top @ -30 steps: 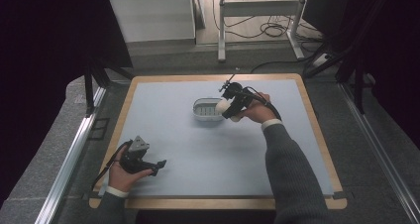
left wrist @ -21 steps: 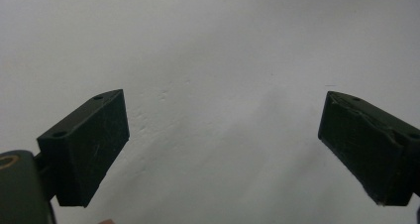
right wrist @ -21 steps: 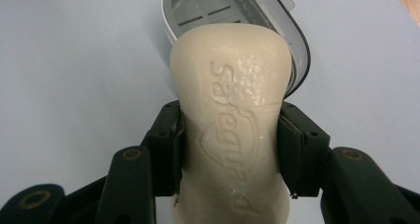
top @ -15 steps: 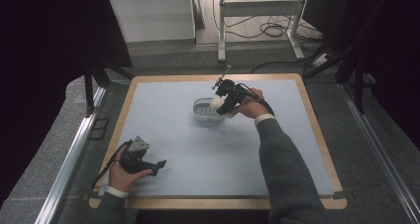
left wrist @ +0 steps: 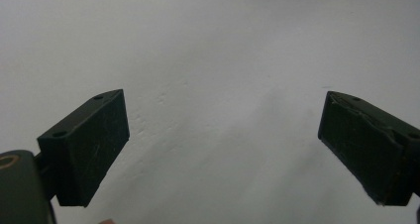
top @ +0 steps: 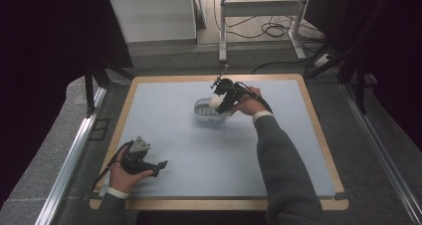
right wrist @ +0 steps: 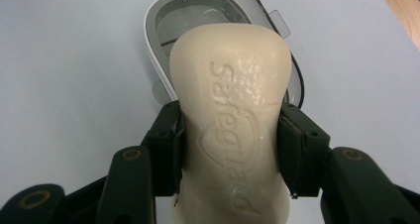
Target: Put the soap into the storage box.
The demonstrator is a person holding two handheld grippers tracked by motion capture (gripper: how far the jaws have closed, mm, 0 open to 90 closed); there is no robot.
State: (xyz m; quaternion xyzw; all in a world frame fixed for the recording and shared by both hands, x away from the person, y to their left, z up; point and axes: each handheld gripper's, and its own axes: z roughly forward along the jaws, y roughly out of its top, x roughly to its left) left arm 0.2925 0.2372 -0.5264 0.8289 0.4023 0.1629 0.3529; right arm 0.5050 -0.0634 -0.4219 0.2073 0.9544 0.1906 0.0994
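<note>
Right gripper view looks along the right gripper [right wrist: 230, 135] at a cream bar of soap [right wrist: 230, 120] stamped with raised lettering; the black fingers [right wrist: 166, 147] are clamped on the bar's two long sides, pads pressed flat against it; beyond the far end of the bar lies a grey soap dish [right wrist: 161, 33] with a pale rim, resting on the light blue worktop [right wrist: 64, 85]; the bar hangs just above the dish and covers much of its hollow; whether soap and dish touch I cannot tell.

High view sets the same soap dish [top: 201, 111] near the middle of the far half of the worktop [top: 199, 150], with the right gripper [top: 222, 101] over its right end, the soap [top: 215, 102] showing as a pale lump between the fingers; a grey-sleeved forearm [top: 278, 160] reaches up to it from the near edge; the left gripper [top: 149, 164] rests low at the near left corner, well apart from the dish, held in the person's left hand [top: 124, 175].

Left gripper view shows that gripper's fingers [left wrist: 91, 144] standing wide apart over bare worktop, nothing between them.
</note>
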